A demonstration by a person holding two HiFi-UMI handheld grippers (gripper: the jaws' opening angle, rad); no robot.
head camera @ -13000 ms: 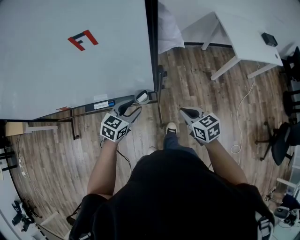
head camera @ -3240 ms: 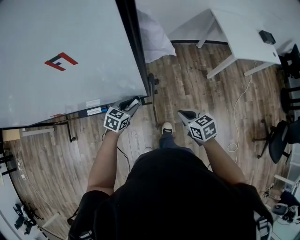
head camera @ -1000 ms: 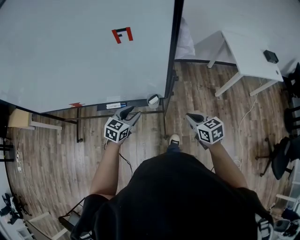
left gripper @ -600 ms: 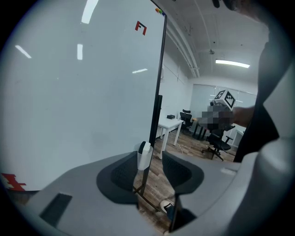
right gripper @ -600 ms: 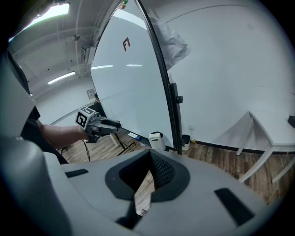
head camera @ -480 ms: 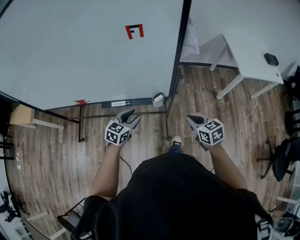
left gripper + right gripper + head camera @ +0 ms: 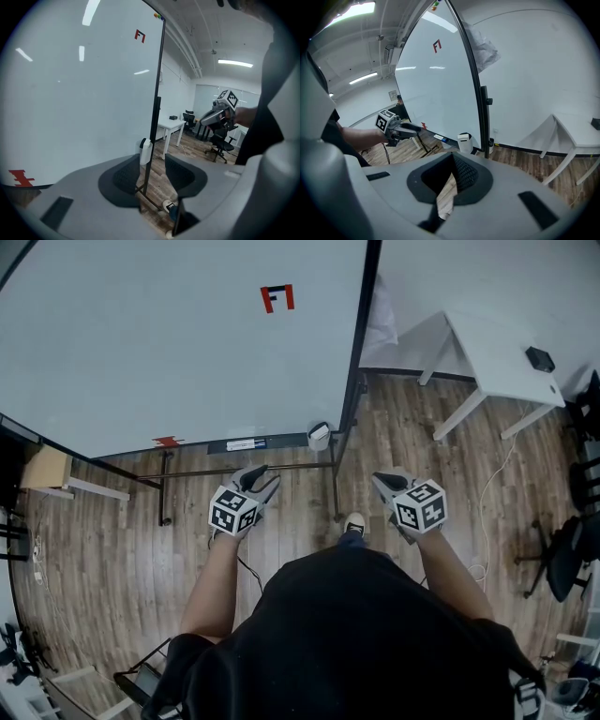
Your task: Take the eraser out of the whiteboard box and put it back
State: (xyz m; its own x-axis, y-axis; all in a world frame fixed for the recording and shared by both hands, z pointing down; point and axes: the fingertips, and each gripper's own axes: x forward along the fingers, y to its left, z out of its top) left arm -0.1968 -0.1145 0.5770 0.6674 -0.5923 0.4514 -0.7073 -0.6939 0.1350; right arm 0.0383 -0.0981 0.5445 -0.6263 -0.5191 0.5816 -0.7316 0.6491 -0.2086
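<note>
Left gripper [image 7: 261, 474]: jaws spread, nothing between them; it hovers over the wooden floor [image 7: 103, 521], short of the whiteboard's tray [image 7: 286, 441] and apart from it.
Right gripper [image 7: 380, 480]: jaw tips pressed together on nothing, held over bare floor to the right of the board's right post [image 7: 349, 409].
Eraser: in the white whiteboard box [image 7: 319, 435] at the tray's right end, just beside the post; it is too small to tell apart from the box.
Tray edge: a marker [image 7: 246, 443] lies left of the box.
Open room: clear planks between both grippers and the stand; a white desk [image 7: 497, 343] and an office chair [image 7: 562, 521] stand well to the right.
</note>
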